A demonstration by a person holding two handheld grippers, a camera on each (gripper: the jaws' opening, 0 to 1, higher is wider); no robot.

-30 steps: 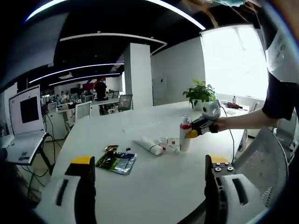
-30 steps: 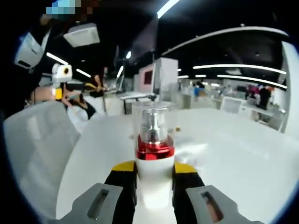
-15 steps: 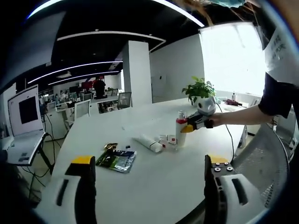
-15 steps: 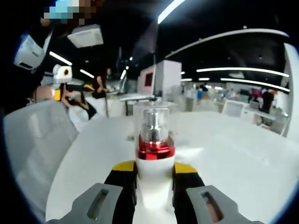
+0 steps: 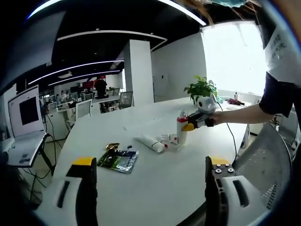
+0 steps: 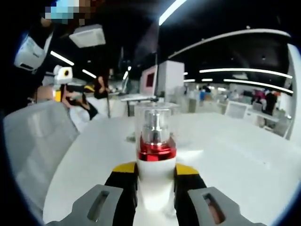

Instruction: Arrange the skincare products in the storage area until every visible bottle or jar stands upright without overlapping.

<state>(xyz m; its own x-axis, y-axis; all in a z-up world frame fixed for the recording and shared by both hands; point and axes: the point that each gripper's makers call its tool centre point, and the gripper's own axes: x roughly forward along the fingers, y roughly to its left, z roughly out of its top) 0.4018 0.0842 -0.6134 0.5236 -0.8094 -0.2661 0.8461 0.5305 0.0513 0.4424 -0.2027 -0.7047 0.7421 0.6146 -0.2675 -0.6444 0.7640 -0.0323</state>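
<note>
Right gripper (image 6: 155, 176) clamped on upright pump bottle (image 6: 154, 162); left gripper (image 5: 148, 193) jaws wide, empty. Risk: tipping onto boxes (image 5: 170, 140) at 9 o'clock upon release.

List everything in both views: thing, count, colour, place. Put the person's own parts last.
Table: one, white, under all the products.
Pump bottle: one, white body, red collar, clear cap, upright between the right gripper's jaws.
Tube: one, white, lying on the table left of the bottle.
Small boxes: at least two, white with red marks, beside the tube.
Sachet pack: one, green and dark, flat on the table, nearer the left gripper.
Potted plant: one, green, far table edge.
Laptop: one, white, open at far left.
Chair: one, white mesh, right of the table.
Left gripper: jaws wide apart, nothing between them.
Right gripper: closed on the pump bottle.
</note>
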